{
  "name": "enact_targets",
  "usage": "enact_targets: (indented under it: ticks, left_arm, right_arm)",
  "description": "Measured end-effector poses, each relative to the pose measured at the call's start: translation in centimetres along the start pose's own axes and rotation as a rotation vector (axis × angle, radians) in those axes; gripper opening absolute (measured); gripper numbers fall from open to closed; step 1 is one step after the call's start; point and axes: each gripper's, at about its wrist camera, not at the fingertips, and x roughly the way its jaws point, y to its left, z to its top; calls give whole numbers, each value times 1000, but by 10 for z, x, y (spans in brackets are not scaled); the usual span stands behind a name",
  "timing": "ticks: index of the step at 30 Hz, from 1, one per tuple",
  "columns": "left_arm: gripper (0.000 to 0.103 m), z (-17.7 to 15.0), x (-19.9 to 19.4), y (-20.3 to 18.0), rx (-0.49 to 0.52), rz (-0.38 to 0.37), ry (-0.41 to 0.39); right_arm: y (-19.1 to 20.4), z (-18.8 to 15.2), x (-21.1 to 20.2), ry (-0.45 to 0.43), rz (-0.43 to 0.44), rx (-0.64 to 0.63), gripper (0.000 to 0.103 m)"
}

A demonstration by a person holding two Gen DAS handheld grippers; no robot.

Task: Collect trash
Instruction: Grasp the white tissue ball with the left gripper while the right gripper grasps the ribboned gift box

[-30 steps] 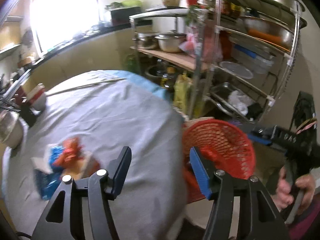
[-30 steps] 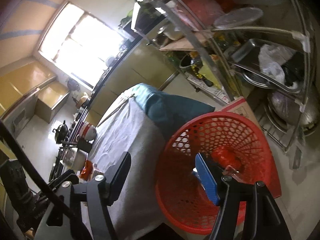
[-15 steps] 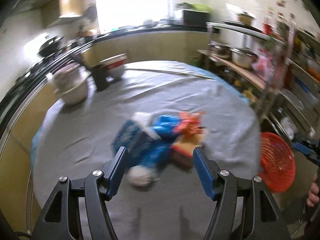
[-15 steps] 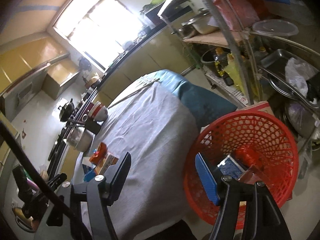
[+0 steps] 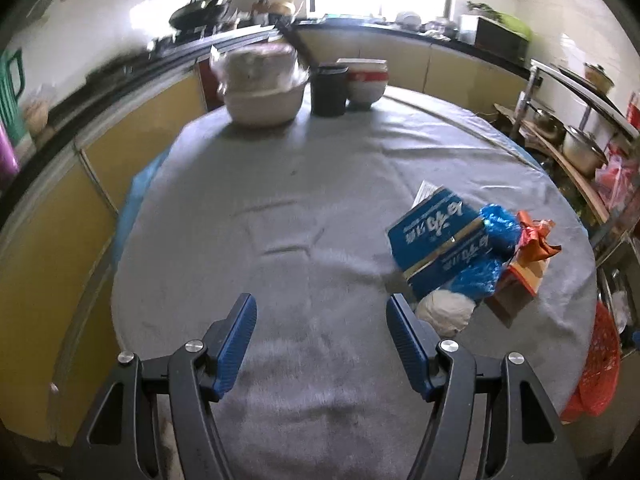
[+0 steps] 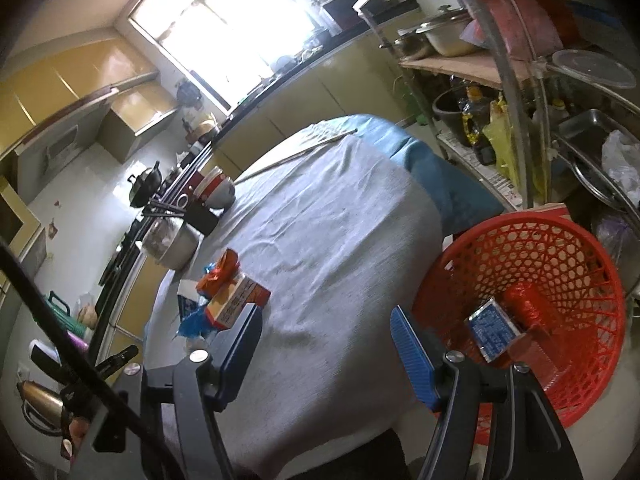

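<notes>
Your table [image 5: 304, 200], w/ a grey cloth over it, carries a covered pot [image 5: 262, 88], a dark cup [image 5: 329, 89] and a red-and-white bowl [image 5: 366, 82] in a row along its far edge, all well apart from the trash. A thin stick [image 6: 298, 155] lies along the far right edge. Off the right edge stands a metal rack [image 6: 520, 80] crowded w/ pots, trays and bags; the counter [image 5: 120, 76] runs behind the left edge. Nothing sits betw. your tools and the trash pile, only bare cloth. Trash pile lies near the right edge of the table: a blue carton [image 5: 436, 244], blue crinkled wrapper [image 5: 494, 236], orange wrapper [image 5: 536, 236], an orange box [image 5: 516, 284] and a white paper ball [image 5: 446, 314], all touching each other. Your left gripper [image 5: 320, 344] hangs over the near edge, jaws apart and empty; the paper ball is just beside the tip of its right finger, the rest of the pile further off to the right. Your right gripper [image 6: 326, 340] also has jaws apart w/ nothing betw. them; in its view the orange box [image 6: 236, 300] sits just above its left finger. The red basket [image 6: 560, 248] stands off the table's near right edge, beside the right finger, and holds a blue packet [image 6: 490, 330] and a red wrapper [image 6: 530, 306].
</notes>
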Motion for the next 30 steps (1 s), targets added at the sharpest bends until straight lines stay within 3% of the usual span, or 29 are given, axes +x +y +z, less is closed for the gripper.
enact_targets:
  ticks: [9, 17, 20, 22, 23, 24, 30]
  left_arm:
    - [68, -4, 21, -49, 95, -65, 49]
    - [68, 0, 55, -80, 114, -140, 118]
    - [67, 0, 60, -83, 86, -193, 133]
    - [58, 0, 64, -83, 75, -212, 135]
    - [44, -1, 66, -83, 74, -217, 141]
    - [40, -1, 69, -84, 72, -228, 155]
    - [35, -2, 68, -76, 49, -254, 138]
  right_arm:
    - [13, -10, 13, 44, 11, -25, 70]
    - [15, -10, 24, 70, 37, -5, 70]
    - [30, -4, 38, 91, 84, -7, 70]
    - [43, 0, 50, 104, 111, -22, 70]
    - [52, 3, 59, 111, 115, -38, 70]
    - [59, 5, 65, 115, 115, -51, 70]
    - [106, 26, 120, 159, 128, -70, 70]
